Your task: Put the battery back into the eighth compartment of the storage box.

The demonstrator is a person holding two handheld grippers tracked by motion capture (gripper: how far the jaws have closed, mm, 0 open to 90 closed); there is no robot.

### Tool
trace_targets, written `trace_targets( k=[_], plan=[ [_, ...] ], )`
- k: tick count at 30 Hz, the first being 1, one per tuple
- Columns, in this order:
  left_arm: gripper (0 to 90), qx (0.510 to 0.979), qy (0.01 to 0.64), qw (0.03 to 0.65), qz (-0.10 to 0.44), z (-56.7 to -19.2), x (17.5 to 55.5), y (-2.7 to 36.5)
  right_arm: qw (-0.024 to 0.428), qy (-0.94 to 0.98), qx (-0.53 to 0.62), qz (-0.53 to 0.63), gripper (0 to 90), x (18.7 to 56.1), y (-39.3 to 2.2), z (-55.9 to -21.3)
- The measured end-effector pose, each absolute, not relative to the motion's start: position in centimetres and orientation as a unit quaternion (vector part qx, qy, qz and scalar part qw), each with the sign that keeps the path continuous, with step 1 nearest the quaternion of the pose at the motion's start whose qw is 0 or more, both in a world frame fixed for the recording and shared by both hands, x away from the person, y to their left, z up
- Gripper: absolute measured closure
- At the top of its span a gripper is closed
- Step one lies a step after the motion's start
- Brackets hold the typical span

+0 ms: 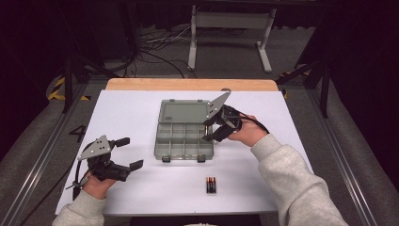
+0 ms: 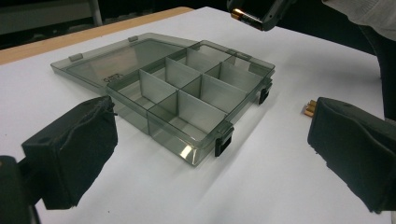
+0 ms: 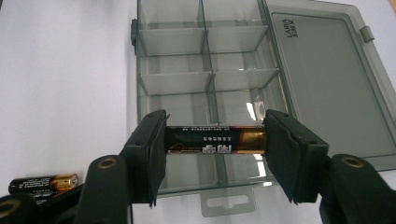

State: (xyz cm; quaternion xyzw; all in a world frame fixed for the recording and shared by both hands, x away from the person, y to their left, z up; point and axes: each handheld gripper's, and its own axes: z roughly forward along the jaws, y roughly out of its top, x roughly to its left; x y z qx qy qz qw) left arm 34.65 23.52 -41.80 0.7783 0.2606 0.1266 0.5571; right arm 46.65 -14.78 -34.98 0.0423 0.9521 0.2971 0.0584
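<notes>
A battery (image 3: 215,141) is clamped endwise by the right gripper (image 3: 215,142) at lower centre, above the compartment box (image 3: 173,35); its ends are hidden by the pads. The left gripper (image 2: 210,154) is left released.

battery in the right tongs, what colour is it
Black with a copper-gold end; the battery shows best in the right gripper view.

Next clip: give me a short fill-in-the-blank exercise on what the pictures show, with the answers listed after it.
1. The right gripper holds a ____ end to end between its jaws.
2. The held item hangs over the grey compartment box, whose lid lies ____.
3. The left gripper rests on the white table with its jaws ____ and nothing between them.
4. The spare batteries lie on the table, ____ the box.

Missing words: battery; open; open; outside
</notes>
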Motion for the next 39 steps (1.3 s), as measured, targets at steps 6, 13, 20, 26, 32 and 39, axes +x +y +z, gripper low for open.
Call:
trace_targets(
  k=[6, 13, 20, 26, 32, 39],
  plan=[
    [2.2, 0.776, 0.263, 0.559, 0.127, -41.8, 34.6, 23.6, 0.05, 0.954, 0.039, 0.294, 41.7, 46.9, -14.4, -35.7],
    [2.1, 0.776, 0.263, 0.559, 0.127, -41.8, 34.6, 23.6, 0.04, 0.956, 0.03, 0.288, 41.7, 47.1, -13.9, -36.8],
    [2.2, 0.776, 0.263, 0.559, 0.126, -41.8, 34.6, 23.7, 0.03, 0.96, 0.029, 0.278, 41.7, 47.0, -13.6, -37.8],
    [2.2, 0.776, 0.263, 0.559, 0.127, -41.8, 34.6, 23.6, 0.025, 0.963, 0.024, 0.269, 41.7, 46.9, -13.4, -38.4],
    [2.1, 0.776, 0.262, 0.559, 0.13, -41.8, 34.6, 23.7, 0.02, 0.965, 0.019, 0.26, 41.7, 46.7, -13.1, -38.8],
    [2.2, 0.775, 0.263, 0.56, 0.13, -41.8, 34.6, 23.7, 0.01, 0.967, 0.016, 0.252, 41.7, 46.7, -13.0, -39.1]
  ],
)
